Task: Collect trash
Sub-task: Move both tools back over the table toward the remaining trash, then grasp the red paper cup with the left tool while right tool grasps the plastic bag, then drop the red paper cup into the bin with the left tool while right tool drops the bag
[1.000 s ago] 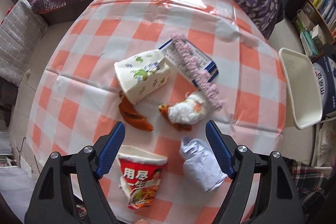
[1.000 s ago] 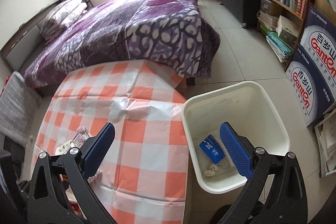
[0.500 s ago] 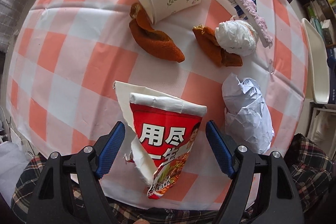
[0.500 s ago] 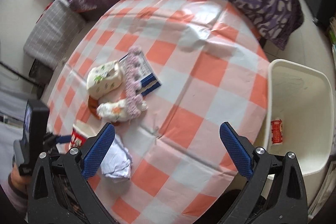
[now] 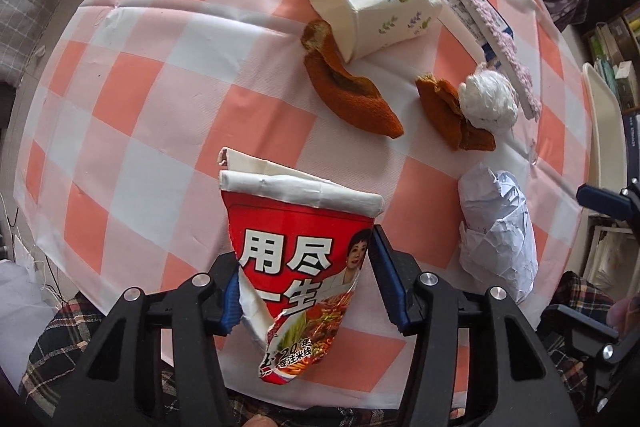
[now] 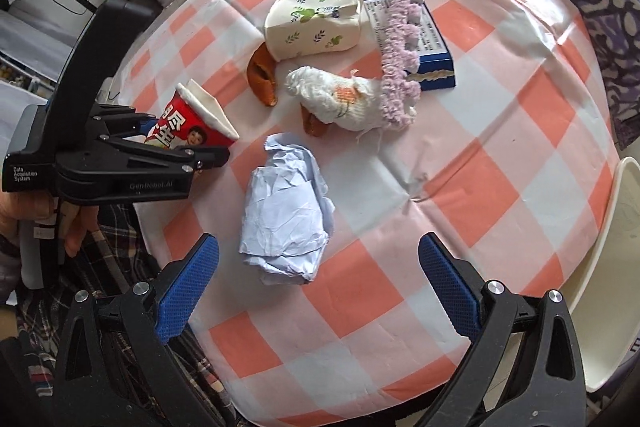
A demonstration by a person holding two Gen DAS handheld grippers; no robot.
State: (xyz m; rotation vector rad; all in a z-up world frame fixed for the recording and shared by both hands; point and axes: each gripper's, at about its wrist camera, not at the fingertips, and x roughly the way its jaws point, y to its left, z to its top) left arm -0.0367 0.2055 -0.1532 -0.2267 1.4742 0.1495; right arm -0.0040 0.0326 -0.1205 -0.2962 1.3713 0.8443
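A torn red noodle cup lies on its side near the front edge of the checked tablecloth. My left gripper points straight down over it. Its jaws are closing, and both blue pads touch the cup's sides. From the right wrist view the left gripper flanks the same cup. To the cup's right lies a crumpled pale blue paper. My right gripper hangs open above the paper's near end, holding nothing. The white bin stands off the table's right edge.
Farther back lie a floral paper cup on its side, orange peels, a white knitted lump, a purple knitted strip and a blue box. A hand holds the left gripper. A purple-covered bed stands behind the table.
My left gripper came down over the red noodle cup and its jaws narrowed onto it. The right gripper swung from above the bin to over the table and the crumpled paper.
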